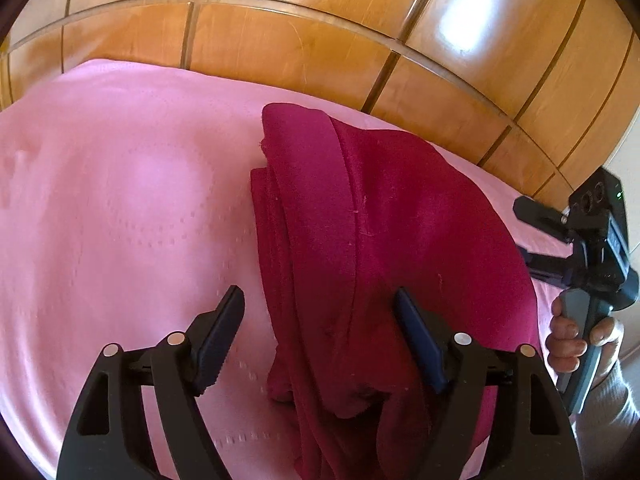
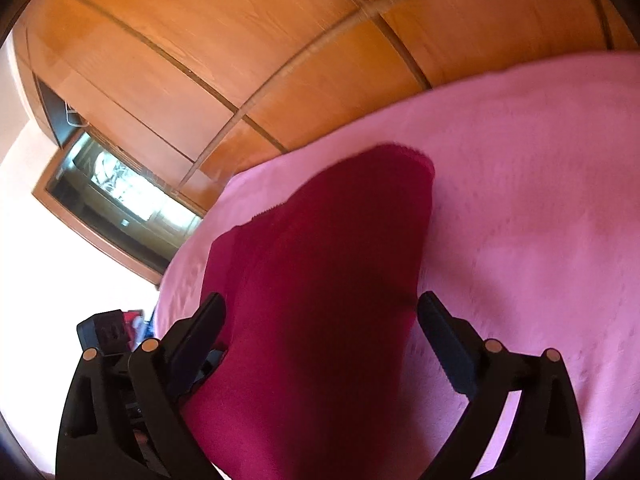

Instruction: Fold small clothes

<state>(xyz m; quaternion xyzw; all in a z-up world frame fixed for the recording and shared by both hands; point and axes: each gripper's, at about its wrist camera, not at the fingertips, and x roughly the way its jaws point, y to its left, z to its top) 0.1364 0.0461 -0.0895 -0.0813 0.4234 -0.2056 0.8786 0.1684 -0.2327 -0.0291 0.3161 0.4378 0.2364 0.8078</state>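
A dark magenta garment point(image 1: 360, 240) lies folded lengthwise in a long strip on a pink bedspread point(image 1: 120, 200). My left gripper point(image 1: 320, 304) is open, its jaws wide apart over the garment's near end, the right finger over the cloth and the left finger over the bedspread. My right gripper point(image 2: 322, 308) is open too, straddling the same garment point(image 2: 340, 260) from the other side. The right gripper's body and the hand holding it show at the right edge of the left wrist view point(image 1: 592, 264).
A wooden panelled wardrobe point(image 1: 320, 40) stands behind the bed. In the right wrist view a wooden-framed glass cabinet point(image 2: 116, 204) sits at the left, beside a bright white wall. The pink bedspread point(image 2: 540, 220) spreads wide to the right.
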